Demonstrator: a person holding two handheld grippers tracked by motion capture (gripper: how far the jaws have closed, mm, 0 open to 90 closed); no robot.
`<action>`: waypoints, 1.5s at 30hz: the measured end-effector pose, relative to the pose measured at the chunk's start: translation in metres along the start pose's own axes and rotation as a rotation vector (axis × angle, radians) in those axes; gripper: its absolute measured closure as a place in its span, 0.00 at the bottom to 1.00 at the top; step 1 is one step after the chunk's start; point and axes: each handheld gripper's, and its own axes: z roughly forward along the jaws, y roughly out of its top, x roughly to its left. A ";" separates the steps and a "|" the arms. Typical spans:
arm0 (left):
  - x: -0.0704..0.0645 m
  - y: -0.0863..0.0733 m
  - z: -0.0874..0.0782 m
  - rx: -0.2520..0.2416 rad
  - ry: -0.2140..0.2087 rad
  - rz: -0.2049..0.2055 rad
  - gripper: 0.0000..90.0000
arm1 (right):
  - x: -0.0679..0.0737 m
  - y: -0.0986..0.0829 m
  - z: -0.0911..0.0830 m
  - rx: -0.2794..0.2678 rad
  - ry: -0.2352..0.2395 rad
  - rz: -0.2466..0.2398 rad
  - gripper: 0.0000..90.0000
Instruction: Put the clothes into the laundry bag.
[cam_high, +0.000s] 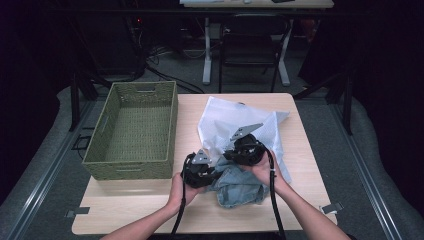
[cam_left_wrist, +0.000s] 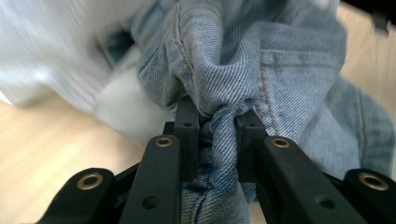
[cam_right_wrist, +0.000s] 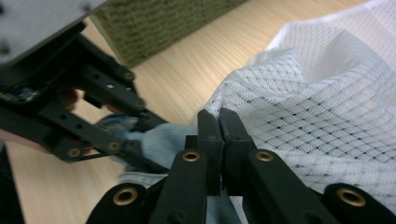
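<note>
Denim garment (cam_left_wrist: 233, 70) lies bunched on the surface (cam_high: 150, 210), pinched in the left tongs (cam_left_wrist: 217, 135) — right tongs (cam_right_wrist: 219, 140) grip the white mesh bag's (cam_right_wrist: 327, 107) edge. Bagging looks barely begun — the denim seems still outside.

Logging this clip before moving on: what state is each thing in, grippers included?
Left gripper: shut on the denim garment.
Right gripper: shut on the edge of the white mesh bag.
Denim garment: crumpled, at the bag's mouth.
White mesh bag: lying rumpled on the table.
Green woven basket: upright, empty.
</note>
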 end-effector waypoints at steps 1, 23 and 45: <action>0.001 0.004 -0.001 -0.024 -0.001 -0.012 0.84 | 0.000 0.001 -0.003 -0.017 0.008 0.002 0.99; 0.033 0.023 -0.009 -0.058 0.160 -0.078 0.82 | 0.000 0.003 -0.007 -0.051 0.053 0.035 0.99; 0.014 0.012 -0.026 0.163 0.096 0.018 0.20 | -0.002 -0.002 -0.002 -0.021 0.022 0.031 0.99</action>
